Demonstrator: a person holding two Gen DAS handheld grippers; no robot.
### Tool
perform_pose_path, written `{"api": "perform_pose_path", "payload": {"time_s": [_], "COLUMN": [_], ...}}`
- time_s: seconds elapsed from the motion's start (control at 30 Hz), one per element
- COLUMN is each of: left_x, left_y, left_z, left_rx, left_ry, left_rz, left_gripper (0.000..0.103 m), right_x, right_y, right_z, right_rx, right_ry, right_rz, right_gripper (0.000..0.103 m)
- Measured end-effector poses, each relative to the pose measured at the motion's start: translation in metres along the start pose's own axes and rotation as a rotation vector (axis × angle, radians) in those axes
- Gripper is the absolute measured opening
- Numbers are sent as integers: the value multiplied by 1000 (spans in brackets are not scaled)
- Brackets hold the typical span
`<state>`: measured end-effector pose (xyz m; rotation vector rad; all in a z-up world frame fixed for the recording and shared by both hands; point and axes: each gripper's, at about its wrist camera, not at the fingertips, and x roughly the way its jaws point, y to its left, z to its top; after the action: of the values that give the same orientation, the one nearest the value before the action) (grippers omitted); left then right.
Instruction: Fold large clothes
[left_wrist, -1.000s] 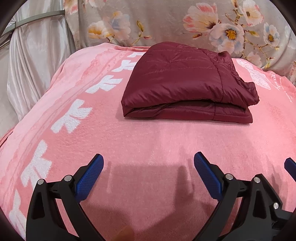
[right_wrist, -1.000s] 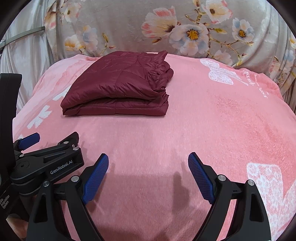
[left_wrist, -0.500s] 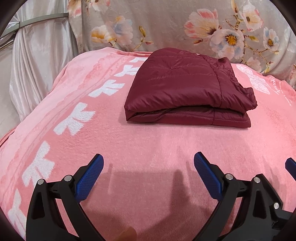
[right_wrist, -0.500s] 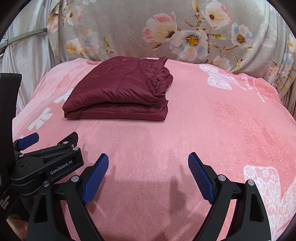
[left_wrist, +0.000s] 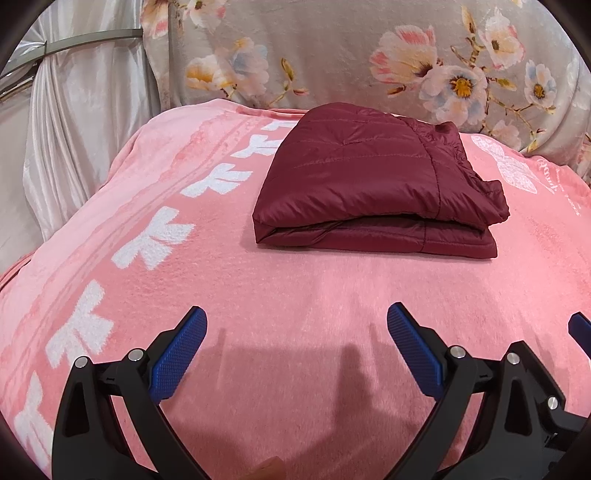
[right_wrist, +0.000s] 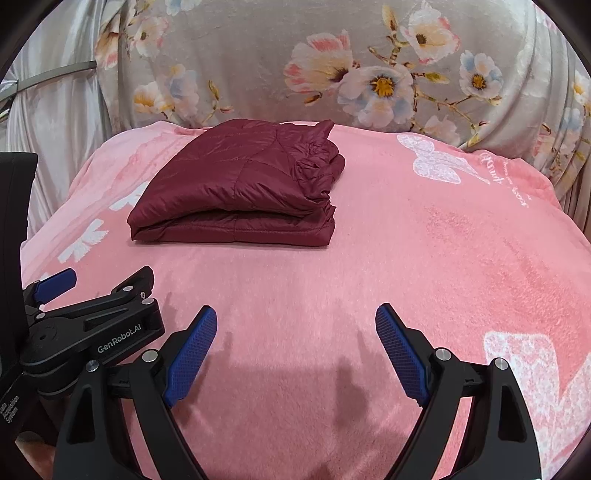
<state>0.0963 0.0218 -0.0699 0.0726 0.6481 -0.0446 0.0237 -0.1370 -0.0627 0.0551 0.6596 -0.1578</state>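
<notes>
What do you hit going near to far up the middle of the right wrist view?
Right tongs, open and empty → bare pink blanket → folded maroon jacket → floral grey fabric behind the bed.

Bright, even light; soft shadows below each claw; fisheye-bent, dark corners.

maroon quilted jacket (left_wrist: 373, 181), folded flat, on pink blanket (left_wrist: 295, 288)
</notes>
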Motion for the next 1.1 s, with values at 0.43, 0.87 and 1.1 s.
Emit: {"api": "perform_pose_path", "payload": {"time_s": [0.43, 0.87, 1.1], "left_x": [-1, -2, -3], "left_y": [-1, 0, 0], "left_z": [0, -2, 0], "left_rx": [2, 3, 1], "left_ry": [1, 5, 0], "left_rz": [3, -12, -8], "left_gripper": [96, 95, 95], "right_x": [0, 0, -2], "right_y": [-2, -3, -3], "right_z": [1, 1, 1], "right_rx": [1, 0, 1], "right_ry": [0, -1, -4], "right_rz": [0, 1, -2], "right_gripper": [86, 86, 86]}}
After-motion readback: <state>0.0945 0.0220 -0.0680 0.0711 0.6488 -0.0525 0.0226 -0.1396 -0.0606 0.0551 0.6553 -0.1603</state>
